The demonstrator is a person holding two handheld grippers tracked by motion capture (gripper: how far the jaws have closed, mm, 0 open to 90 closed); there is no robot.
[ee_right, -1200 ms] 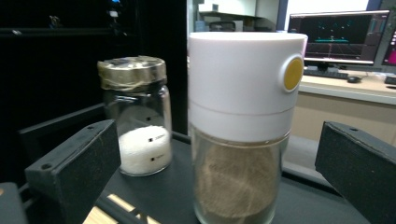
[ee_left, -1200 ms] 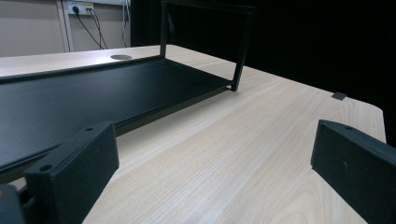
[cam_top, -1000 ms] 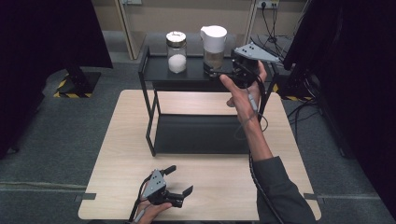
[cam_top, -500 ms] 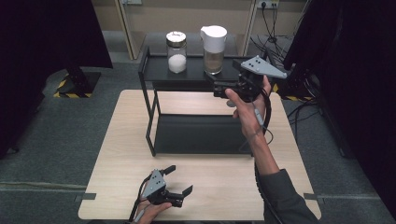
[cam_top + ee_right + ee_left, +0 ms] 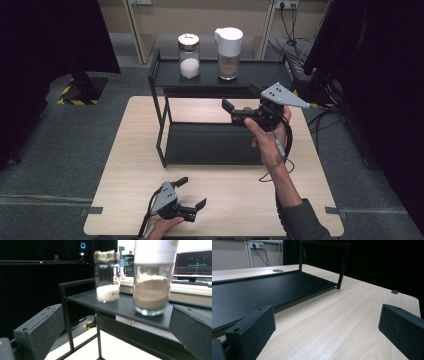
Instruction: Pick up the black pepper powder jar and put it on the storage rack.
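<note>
A black two-level rack [image 5: 165, 80] stands on the pale wooden table [image 5: 130, 165]. On its top shelf [image 5: 125, 306] are a glass jar of white powder [image 5: 189, 56] [image 5: 107, 277] and, to its right, a white-lidded jar of brown powder [image 5: 229, 53] [image 5: 152, 282]. My right gripper [image 5: 241, 99] [image 5: 117, 317] is held in the air in front of the top shelf, open and empty, its jaws facing the two jars. My left gripper [image 5: 191, 193] [image 5: 327, 320] rests low by the table's near edge, open and empty, facing the rack's lower shelf [image 5: 262, 290].
The lower shelf [image 5: 210, 142] of the rack holds nothing. Bare tabletop lies between the rack and the near edge. A cable [image 5: 280, 165] trails along the right forearm. Dark curtains stand at both sides, and cables lie on the floor at the far right.
The right gripper has come down and back toward me from beside the brown jar, and now hangs lower in front of the top shelf. The left gripper has stayed put.
</note>
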